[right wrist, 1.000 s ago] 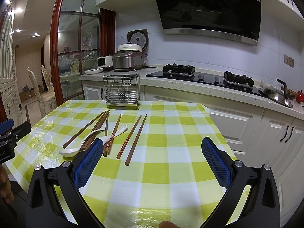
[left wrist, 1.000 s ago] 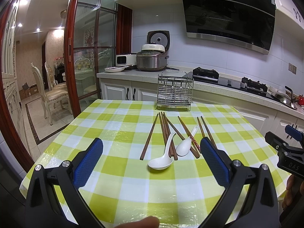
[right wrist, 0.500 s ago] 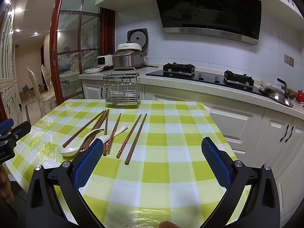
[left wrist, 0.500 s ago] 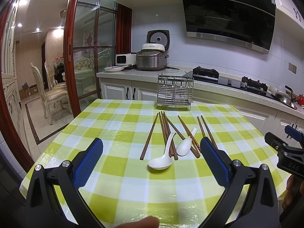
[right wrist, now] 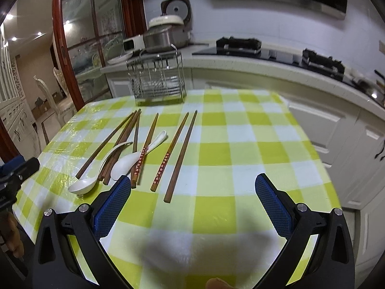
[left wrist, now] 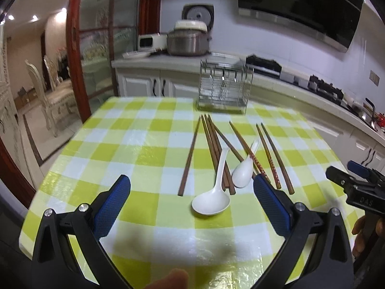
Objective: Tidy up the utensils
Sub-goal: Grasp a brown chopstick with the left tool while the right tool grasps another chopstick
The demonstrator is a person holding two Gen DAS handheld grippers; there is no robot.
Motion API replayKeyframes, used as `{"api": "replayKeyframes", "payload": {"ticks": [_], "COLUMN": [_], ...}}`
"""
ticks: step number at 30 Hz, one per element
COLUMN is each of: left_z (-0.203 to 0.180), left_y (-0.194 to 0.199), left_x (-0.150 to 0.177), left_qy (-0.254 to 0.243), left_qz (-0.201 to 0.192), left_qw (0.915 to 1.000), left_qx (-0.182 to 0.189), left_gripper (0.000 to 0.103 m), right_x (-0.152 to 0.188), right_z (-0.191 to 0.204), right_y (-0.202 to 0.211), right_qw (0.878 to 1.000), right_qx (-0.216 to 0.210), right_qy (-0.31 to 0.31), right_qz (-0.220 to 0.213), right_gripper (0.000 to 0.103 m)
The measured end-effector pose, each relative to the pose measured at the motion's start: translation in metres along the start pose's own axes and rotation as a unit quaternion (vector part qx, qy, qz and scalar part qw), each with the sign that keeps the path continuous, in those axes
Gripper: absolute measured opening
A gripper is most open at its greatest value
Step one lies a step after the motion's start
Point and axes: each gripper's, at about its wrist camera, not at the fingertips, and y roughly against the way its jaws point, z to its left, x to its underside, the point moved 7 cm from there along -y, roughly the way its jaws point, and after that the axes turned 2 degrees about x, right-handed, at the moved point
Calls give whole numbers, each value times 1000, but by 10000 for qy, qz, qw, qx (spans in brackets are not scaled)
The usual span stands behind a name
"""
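Observation:
Several brown chopsticks lie fanned out on the green-checked tablecloth, some with red patterned ends. Two white ceramic spoons rest across them: a larger one nearest me and a smaller one to its right. A wire utensil rack stands upright at the table's far edge. My left gripper hangs open just short of the large spoon, holding nothing. My right gripper is open over the cloth, right of the chopsticks, with nothing between its fingers.
The table ends close behind the rack, with a kitchen counter, rice cooker and gas hob beyond. A red-framed glass door and dining chairs are at left. White cabinets flank the right.
Both grippers have tipped downward and moved closer to the table, so the utensils appear larger and lower in view. Nothing on the table has moved and both grippers stay open.

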Motion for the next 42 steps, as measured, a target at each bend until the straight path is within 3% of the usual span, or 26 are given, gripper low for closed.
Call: {"api": "replayKeyframes", "payload": {"ticks": [11,13,15,20,24,32,42], "left_z": [12,14,18,21,21,21,13], "left_y": [-67,-80,-96,-134,-166,-219,-255], "left_x": [-20,-27,-34,-49,-56,-73,-76], "left_qy": [34,24,50,-11,-106,-361,-603], "left_qz": [532,610,735,973,1231,1519,1704], "left_qw": [9980,9975,9965,9942,9913,9869,9825], "left_qx": [334,361,397,452,450,400,441], "left_gripper": [99,94,83,73,54,46,41], "right_x": [-32,-40,-47,-61,-75,-85,-87], "right_z": [-6,-7,-10,-15,-17,-11,-17], "right_y": [-64,-78,-95,-131,-156,-197,-223], "right_qw": [9988,9984,9977,9960,9945,9900,9858], "right_qx": [7,20,72,149,202,218,406], "right_qy": [-184,-202,-194,-195,-201,-103,36], "right_qz": [456,529,650,863,1006,1390,1627], "right_gripper": [97,97,97,96,92,83,71]}}
